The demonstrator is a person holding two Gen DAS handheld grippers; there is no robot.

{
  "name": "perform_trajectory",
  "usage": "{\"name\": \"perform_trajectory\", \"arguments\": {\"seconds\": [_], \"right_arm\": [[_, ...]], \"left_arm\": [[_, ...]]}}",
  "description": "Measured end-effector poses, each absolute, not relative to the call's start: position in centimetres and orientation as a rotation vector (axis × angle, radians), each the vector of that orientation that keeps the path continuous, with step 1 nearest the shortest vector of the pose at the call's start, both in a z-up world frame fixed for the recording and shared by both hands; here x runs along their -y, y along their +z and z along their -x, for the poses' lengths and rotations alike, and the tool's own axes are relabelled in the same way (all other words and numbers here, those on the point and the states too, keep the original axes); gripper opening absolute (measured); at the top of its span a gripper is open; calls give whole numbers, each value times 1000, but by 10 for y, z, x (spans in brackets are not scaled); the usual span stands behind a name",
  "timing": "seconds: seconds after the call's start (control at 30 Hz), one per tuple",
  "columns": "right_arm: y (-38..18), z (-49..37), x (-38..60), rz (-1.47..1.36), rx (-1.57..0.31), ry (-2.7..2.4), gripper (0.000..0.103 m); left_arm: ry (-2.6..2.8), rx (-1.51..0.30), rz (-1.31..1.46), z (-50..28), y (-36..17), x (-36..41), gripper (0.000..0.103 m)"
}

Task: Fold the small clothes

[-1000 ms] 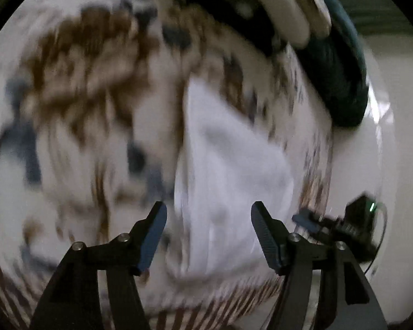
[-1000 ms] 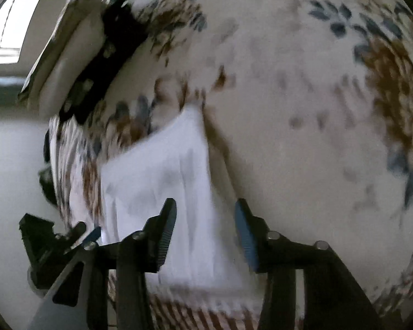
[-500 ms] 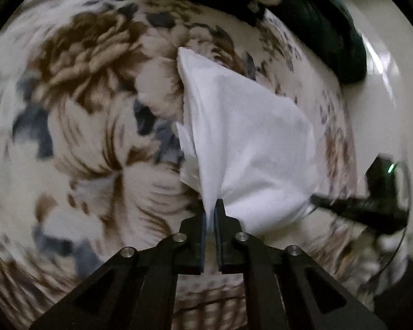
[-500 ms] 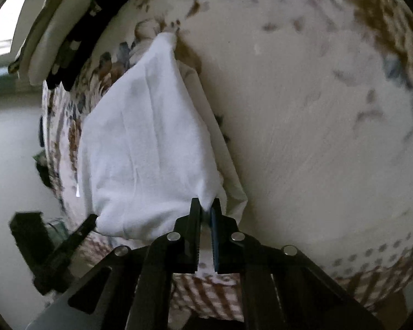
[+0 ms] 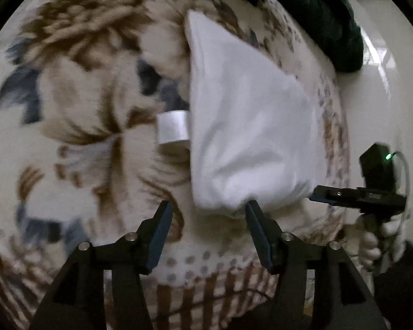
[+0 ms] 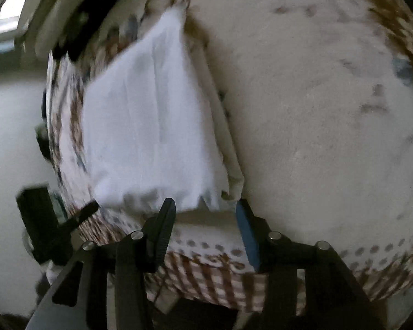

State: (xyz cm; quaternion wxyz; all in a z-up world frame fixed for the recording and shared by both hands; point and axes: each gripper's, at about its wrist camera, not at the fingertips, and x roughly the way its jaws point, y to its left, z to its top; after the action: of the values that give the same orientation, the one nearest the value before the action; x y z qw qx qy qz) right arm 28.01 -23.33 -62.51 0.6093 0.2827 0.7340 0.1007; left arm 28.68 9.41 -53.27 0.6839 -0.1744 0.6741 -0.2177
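On the floral blanket point(image 5: 77, 104), near its front edge, lies the white garment point(image 5: 250, 137), folded into a rough wedge with its narrow end pointing away and its broad end nearest both cameras. Left claw point(image 5: 206, 231): jaws apart, empty, poised just short of the garment's near hem, straddling its left corner. Right claw point(image 6: 203, 225): jaws likewise apart and empty, at the hem's right corner, where a lower layer point(image 6: 228, 148) peeks out along the right side. A white tag or strap point(image 5: 172, 130) juts from the left edge. Dark clothing point(image 5: 330, 24) heaped at the far side, well apart.

Judgement: the paired stance at two corners suits a grab of the near hem, to carry it toward the far point for another fold. Risk: pinching the top layer only, leaving the underlayer behind. Views blurred; fabric detail uncertain.
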Motion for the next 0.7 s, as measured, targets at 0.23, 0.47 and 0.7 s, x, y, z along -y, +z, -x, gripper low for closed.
{"name": "perform_trajectory", "arguments": {"seconds": [0.23,0.47,0.7], "right_arm": [[-621,-281,222,-575,-1634,188,14],[-602,-279,220,-488,-1633,190,14],[-608,-273,248,-711,-1626,111,62]], "left_arm": [[-581,-1446,177,-280,-522,-63,9],[-623,-1551,-66,-274,-533,-92,7],[-452,-1576,712,-276,-542,-157,61]]}}
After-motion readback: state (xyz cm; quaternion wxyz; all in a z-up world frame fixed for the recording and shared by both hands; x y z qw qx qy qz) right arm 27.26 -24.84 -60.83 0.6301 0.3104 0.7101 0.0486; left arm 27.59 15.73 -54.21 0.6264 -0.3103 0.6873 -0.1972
